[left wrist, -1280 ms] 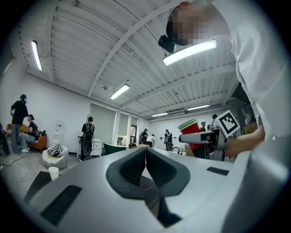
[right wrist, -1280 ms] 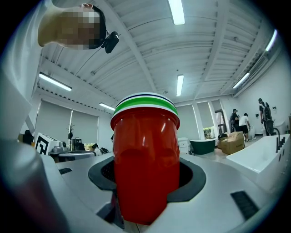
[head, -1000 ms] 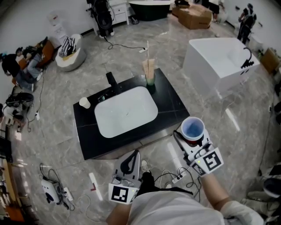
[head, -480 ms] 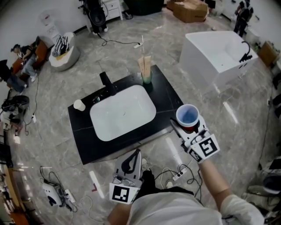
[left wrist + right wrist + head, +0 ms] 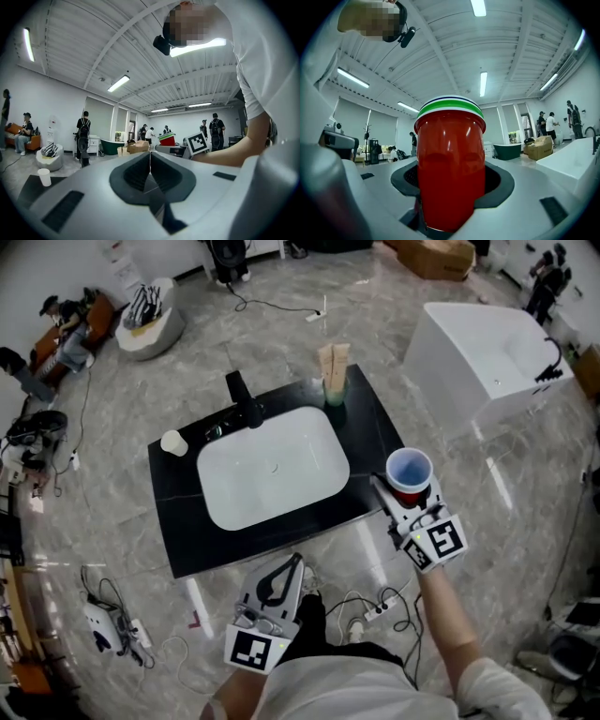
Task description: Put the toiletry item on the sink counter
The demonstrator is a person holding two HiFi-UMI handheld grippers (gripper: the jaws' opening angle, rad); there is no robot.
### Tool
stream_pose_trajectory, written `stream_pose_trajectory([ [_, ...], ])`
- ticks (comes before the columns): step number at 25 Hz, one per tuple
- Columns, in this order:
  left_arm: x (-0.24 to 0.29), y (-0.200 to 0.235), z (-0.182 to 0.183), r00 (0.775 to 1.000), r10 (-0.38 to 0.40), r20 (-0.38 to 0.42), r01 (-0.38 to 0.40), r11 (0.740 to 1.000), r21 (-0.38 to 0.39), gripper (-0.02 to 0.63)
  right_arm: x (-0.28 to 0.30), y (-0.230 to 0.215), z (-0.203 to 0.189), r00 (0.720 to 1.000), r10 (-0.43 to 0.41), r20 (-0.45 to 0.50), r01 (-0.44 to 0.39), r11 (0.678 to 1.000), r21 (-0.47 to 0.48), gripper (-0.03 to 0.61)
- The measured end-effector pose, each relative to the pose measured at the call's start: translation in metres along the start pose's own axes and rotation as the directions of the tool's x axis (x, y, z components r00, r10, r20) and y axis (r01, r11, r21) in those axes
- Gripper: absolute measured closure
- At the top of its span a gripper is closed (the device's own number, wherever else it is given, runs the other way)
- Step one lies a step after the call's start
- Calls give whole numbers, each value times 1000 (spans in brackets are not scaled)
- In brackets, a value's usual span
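My right gripper [image 5: 403,498] clamps the red cup [image 5: 410,472] upright (rim up, ready to stand straight down) at the counter's [image 5: 187,540] front right corner, not yet set down. My left gripper [image 5: 279,582], closed and empty, waits off the counter's front edge.

right gripper [image 5: 405,495] fingers [image 5: 502,185] mostly hidden by red cup [image 5: 450,164]; green cup [image 5: 334,395] contents too small to tell.

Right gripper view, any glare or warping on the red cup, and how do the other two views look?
Right gripper view: the red cup shows soft ceiling-light streaks and bulges from the wide lens, and the corners are black. Left gripper view: a ceiling lamp blows out white. Head view: even light, pale streaks on the glossy floor, and darkened corners.
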State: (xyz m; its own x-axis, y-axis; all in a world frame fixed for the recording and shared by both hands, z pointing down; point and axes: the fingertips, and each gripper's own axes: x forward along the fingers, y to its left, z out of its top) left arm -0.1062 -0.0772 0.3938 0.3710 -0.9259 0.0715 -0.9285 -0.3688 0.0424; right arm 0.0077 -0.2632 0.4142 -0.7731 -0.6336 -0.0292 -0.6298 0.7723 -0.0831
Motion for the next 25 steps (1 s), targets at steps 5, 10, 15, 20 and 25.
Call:
stream_pose_trajectory([
  [5,8,15,-12,1000,13,-17,-13,1000,-19,607,19,-10,-25,1000,-6,-27,5,1000,-21,307],
  [10,26,16,-10,1000,-25,1,25,999,-45,607,26,-18,-49,997,-40,-68,38,999,-36,307],
  [15,40,22,-19,998,-61,-16,60,997,-50,607,33,-24,-61,995,-62,-84,60,998,-35,307],
  [20,52,35,-35,997,-72,-37,69,995,-70,607,41,-33,-76,992,-81,-92,78,996,-36,305],
  [25,64,43,-44,995,-96,-41,92,992,-86,607,45,-37,-89,990,-98,-102,95,995,-33,304],
])
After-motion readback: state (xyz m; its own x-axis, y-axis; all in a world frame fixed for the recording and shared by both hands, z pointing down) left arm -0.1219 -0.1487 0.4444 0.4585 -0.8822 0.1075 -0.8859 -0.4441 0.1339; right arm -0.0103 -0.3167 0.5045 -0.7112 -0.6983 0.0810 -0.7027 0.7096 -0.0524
